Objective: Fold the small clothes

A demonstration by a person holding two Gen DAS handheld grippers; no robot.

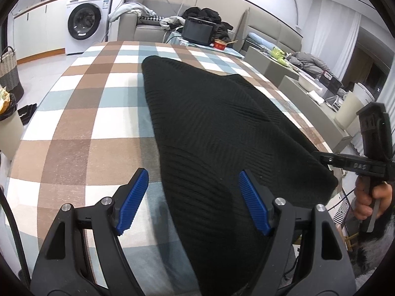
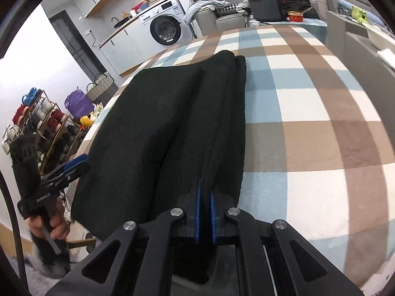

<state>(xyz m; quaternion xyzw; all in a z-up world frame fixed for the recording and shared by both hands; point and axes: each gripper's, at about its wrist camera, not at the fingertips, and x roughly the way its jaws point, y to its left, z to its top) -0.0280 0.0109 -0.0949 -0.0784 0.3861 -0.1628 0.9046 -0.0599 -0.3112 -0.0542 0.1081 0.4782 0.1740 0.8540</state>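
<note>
On the checked tablecloth [image 1: 81, 113] the black knit garment [image 1: 209, 128] lies seemingly part-folded; the right gripper [image 2: 205, 194] pinches its near edge, the left gripper [image 1: 193, 197] gapes empty; further folds remain.

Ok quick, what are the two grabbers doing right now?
Left gripper: open, holding nothing, above the black ribbed knit garment.
Right gripper: closed, pinching the garment's near edge.

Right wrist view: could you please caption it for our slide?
Right gripper shut on the edge of a black knit garment on the checked tablecloth.
</note>
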